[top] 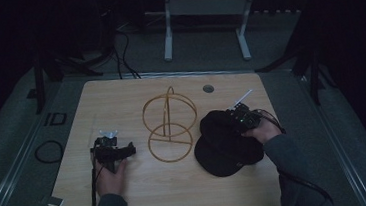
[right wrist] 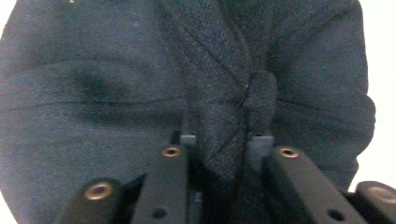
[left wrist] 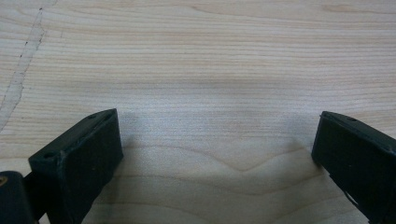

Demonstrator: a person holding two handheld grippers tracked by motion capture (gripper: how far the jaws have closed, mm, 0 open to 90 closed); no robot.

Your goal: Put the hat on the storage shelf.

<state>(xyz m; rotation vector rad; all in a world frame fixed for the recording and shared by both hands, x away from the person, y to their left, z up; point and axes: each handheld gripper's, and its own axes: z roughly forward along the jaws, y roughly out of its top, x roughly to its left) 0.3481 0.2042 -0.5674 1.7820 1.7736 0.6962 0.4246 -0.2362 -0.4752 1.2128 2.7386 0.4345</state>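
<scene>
A black cloth cap point(top: 225, 144) lies on the wooden table point(top: 129, 198) at the right. My right gripper point(top: 233, 121) is down on its crown; in the right gripper view the gripper point(right wrist: 219, 140) is shut on a pinched fold of the cap's fabric point(right wrist: 224, 116). At the table's middle stands a thin wooden ring stand point(top: 170, 129), made of crossed hoops on a round base. My left gripper point(top: 120, 149) rests at the left near the front, held by a hand. In the left gripper view it point(left wrist: 217, 135) stands open over bare wood with nothing between the jaws.
A round cable hole point(top: 208, 88) sits near the table's far edge. A cable trails from the right gripper off the table's right side. Beyond the table stand metal frame legs point(top: 168, 39) and floor cables point(top: 49, 151).
</scene>
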